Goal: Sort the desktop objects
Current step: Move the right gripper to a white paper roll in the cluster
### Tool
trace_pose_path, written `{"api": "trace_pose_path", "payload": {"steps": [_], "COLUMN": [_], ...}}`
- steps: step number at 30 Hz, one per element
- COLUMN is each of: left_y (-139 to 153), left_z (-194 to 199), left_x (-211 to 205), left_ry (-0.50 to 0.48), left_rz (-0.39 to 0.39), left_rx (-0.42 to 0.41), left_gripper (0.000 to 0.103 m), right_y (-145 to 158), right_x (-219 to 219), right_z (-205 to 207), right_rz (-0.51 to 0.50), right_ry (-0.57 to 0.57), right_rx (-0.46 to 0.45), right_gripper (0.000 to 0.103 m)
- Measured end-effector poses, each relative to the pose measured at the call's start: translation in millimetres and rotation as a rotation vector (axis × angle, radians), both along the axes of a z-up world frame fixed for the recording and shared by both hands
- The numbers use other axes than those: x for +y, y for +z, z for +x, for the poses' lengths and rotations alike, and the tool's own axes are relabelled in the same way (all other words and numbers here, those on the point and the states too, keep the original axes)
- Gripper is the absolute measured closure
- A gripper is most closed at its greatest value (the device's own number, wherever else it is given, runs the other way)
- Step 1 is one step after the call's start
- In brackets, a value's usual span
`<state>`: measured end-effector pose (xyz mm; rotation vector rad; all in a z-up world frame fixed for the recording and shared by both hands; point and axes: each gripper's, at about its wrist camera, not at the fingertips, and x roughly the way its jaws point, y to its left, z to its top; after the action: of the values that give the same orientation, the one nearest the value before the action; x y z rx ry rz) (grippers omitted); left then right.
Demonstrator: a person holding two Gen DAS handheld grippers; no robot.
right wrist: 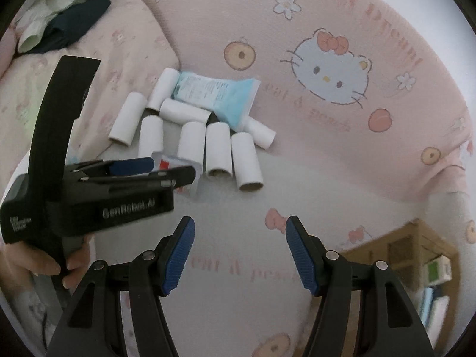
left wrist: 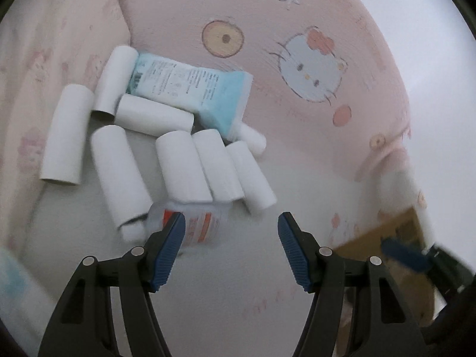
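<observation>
Left wrist view shows the left tool [left wrist: 231, 226] with its blue pads apart, nothing between them, hovering just near of a clear bottle with an orange label [left wrist: 197, 223]. Beyond it lies a cluster of white cardboard tubes [left wrist: 184, 166] with a blue tissue pack [left wrist: 190, 92] on its far side, all on a pink cartoon-print bedsheet [left wrist: 312, 23]. Right wrist view shows the right tool [right wrist: 240, 232] likewise apart and empty, near of the pile, with a cardboard box [right wrist: 410, 247] at right.

Pink cartoon-print bed [right wrist: 327, 154], white tubes [right wrist: 247, 160], blue packet [right wrist: 220, 95]
</observation>
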<state>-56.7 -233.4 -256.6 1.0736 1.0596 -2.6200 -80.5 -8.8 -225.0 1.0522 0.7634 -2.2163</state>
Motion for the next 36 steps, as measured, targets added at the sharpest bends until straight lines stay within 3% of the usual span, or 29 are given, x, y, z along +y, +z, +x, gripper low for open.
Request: {"api": "trace_pose_path", "payload": {"steps": [3, 10, 13, 15, 17, 21, 24, 26, 30, 36], "left_y": [-10, -9, -23, -32, -35, -47, -47, -47, -49, -50], "left_z": [-14, -48, -65, -72, -72, -76, -79, -80, -87, -90], "left_x": [-3, 6, -1, -8, -14, -26, -25, -23, -21, -21], "left_ry": [-0.003, -0.093, -0.116, -0.092, -0.055, -0.019, -0.02, -0.033, -0.067, -0.076], "left_rz": [0.041, 0.021, 0.125, 0.186, 0.208, 0.321, 0.31, 0.296, 0.346, 0.363], "left_rx": [0.003, 0.082, 0.068, 0.056, 0.069, 0.077, 0.077, 0.064, 0.055, 0.034], "left_gripper": [0.035, 0.042, 0.047, 0.063, 0.07, 0.071, 0.071, 0.071, 0.071, 0.071], "right_y": [-15, -45, -53, -60, -64, -76, -87, -90, -97, -106], "right_x": [-2, 1, 5, 5, 5, 2, -5, -12, -23, -33], "right_z": [-17, -55, -71, -85, -94, -113, -123, -123, -124, -131], "right_rz": [-0.008, -0.01, -0.041, -0.059, -0.069, -0.104, -0.113, -0.102, -0.075, -0.089], "right_ry": [-0.015, -0.04, -0.058, -0.072, -0.081, -0.106, -0.092, -0.063, -0.025, 0.017], "right_rx": [-0.022, -0.068, -0.094, -0.123, -0.136, -0.162, -0.217, -0.211, -0.18, -0.208], "right_gripper": [0.042, 0.042, 0.042, 0.042, 0.042, 0.042, 0.042, 0.042, 0.042, 0.042]}}
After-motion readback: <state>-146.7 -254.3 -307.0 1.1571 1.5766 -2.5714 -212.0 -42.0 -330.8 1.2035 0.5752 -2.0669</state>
